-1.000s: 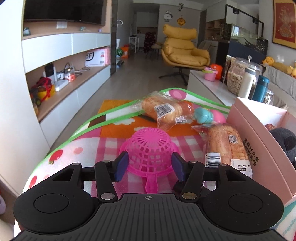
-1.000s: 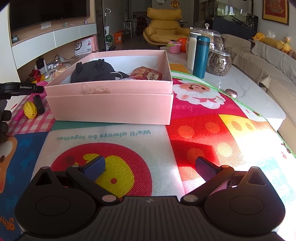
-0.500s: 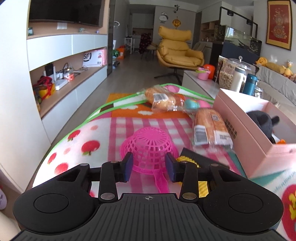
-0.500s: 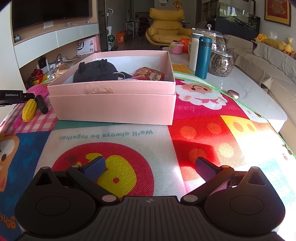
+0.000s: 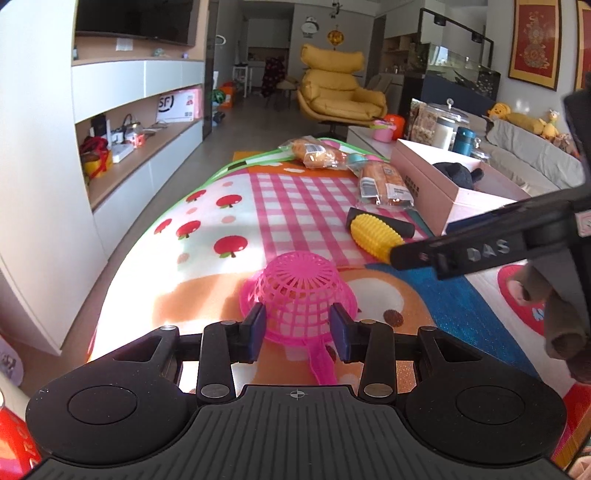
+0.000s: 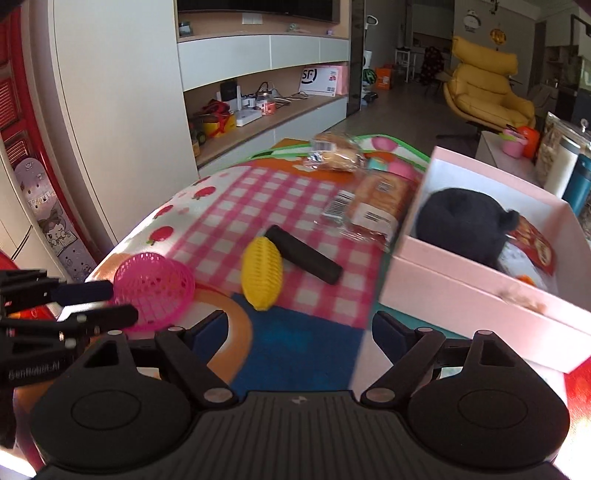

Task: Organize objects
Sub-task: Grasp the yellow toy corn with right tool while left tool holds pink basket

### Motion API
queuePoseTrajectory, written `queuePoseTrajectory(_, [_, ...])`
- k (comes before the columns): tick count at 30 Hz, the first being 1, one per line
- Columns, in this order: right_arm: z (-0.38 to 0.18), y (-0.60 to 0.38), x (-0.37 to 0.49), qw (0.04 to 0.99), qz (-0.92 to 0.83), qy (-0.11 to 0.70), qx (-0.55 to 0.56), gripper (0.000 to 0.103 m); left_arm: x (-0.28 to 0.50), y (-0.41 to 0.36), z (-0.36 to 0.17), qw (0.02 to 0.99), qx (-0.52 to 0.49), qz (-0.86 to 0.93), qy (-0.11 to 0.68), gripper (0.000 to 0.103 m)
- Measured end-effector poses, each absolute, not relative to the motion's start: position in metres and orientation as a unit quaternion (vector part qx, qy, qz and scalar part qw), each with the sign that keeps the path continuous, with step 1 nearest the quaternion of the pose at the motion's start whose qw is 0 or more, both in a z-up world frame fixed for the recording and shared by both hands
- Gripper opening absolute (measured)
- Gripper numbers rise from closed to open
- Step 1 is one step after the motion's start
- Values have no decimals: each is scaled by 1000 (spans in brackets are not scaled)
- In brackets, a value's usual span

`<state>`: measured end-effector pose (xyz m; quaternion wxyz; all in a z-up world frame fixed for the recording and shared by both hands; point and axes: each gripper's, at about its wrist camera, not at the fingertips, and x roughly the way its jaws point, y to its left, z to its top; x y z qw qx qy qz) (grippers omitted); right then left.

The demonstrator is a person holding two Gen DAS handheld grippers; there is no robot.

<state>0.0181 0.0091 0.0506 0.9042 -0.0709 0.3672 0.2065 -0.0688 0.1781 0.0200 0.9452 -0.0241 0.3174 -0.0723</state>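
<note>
Two tools at work: left tool (image 5: 297,326) pinching pink strainer (image 5: 300,295), left of pink box (image 5: 424,184); right tool (image 6: 299,332) empty, closing. Light, springy mesh, likely flexing under squeeze; better gripped at rim or handle.

Premises: a private home, living room. Evidence follows. A yellow lounge chair (image 5: 338,92) stands at the far end of the room on a wood floor. A built-in white wall unit (image 5: 140,110) runs along the left side, with a dark television screen (image 5: 136,18) above and open shelves holding small household items. A sofa (image 5: 532,155) with plush toys on its back lies at the right. A framed picture (image 5: 533,40) hangs on the right wall. Near the camera, a children's play mat (image 5: 221,206) printed with apples and pink checks covers a low surface.
</note>
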Motion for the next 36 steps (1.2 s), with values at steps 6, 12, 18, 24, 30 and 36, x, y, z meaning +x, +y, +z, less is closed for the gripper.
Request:
queuePoseTrajectory(6, [46, 63, 46, 898, 209, 378, -80, 80, -82, 181, 20, 946, -27, -81, 314, 42])
queuePoseTrajectory(12, [34, 80, 59, 885, 211, 404, -96, 51, -83, 181, 18, 946, -33, -82, 313, 42])
queuePoseTrajectory(18, [36, 72, 54, 888, 203, 400, -101, 30, -82, 178, 19, 945, -36, -84, 315, 42])
queuePoseTrajectory(24, [39, 56, 45, 894, 192, 392, -103, 30, -82, 167, 22, 942, -34, -95, 321, 42])
queuePoseTrajectory(30, [47, 29, 33, 899, 188, 383, -98, 30, -80, 149, 25, 937, -29, -111, 331, 42])
queuePoseTrajectory(36, [54, -27, 5, 905, 172, 377, -97, 30, -81, 119, 32, 934, -21, -139, 330, 42])
